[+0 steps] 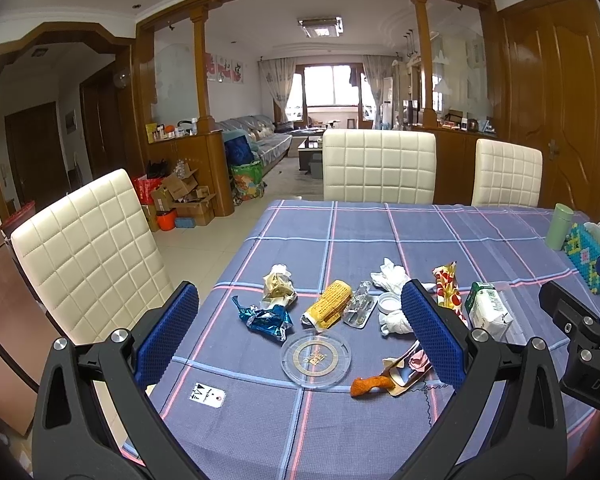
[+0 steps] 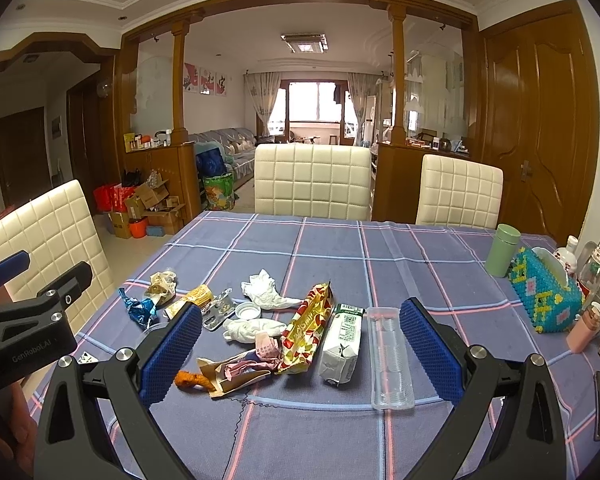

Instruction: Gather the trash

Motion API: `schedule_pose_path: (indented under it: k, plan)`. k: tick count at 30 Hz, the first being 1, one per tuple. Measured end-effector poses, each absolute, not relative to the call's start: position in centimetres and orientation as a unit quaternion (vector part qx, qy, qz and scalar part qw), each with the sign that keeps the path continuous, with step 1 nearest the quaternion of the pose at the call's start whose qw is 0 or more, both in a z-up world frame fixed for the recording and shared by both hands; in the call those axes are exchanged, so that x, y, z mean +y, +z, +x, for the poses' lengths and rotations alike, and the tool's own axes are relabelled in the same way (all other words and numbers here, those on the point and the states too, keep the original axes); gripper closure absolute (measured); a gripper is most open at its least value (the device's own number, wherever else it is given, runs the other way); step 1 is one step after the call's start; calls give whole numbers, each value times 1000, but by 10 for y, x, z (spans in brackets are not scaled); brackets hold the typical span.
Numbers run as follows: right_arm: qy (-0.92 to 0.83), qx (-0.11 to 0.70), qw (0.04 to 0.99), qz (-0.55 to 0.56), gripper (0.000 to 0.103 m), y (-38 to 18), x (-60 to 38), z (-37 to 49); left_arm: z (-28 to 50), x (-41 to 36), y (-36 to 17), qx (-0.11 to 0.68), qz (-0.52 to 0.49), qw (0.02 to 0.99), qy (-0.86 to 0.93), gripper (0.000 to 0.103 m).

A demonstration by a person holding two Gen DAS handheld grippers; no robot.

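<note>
A worktop under a blue cloth with pink and pale-blue checks fills the near part of a dining room.

Both grippers hang above its near edge. The left gripper has its jaws spread wide with nothing between the blue pads; the right gripper is spread the same way, also holding nothing.

Between the left jaws lies a clear round lid, with a blue foil wrapper at ten o'clock of it and a yellow printed wrapper at twelve. At four o'clock of the lid sits an orange fried scrap touching torn brown paper.

Between the right jaws lie a red-and-yellow snack bag, a white-and-green pack just beside it at three o'clock, then a clear plastic tray. Crumpled white tissues and a white bottle cap lie farther out, near a blister pack.

At the right view's two o'clock stand a green cup and a beaded tissue box.

Three cream quilted chairs ring the worktop. Beyond a wooden archway a sofa and a curtained window show; cardboard boxes pile on the floor at ten o'clock, and a wooden door stands at two.
</note>
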State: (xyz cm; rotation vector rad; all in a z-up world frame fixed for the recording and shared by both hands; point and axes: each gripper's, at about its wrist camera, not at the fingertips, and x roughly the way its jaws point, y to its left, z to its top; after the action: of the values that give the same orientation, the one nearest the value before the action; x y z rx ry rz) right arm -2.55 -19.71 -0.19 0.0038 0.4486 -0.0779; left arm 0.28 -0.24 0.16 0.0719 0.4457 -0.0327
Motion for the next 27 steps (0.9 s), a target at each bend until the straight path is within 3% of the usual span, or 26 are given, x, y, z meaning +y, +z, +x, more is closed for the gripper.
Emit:
schedule_pose_path:
  k: [27]
  plan:
    - [-43, 232, 972, 7, 6, -7, -206, -20, 5, 0, 2, 226, 36, 973, -15, 3]
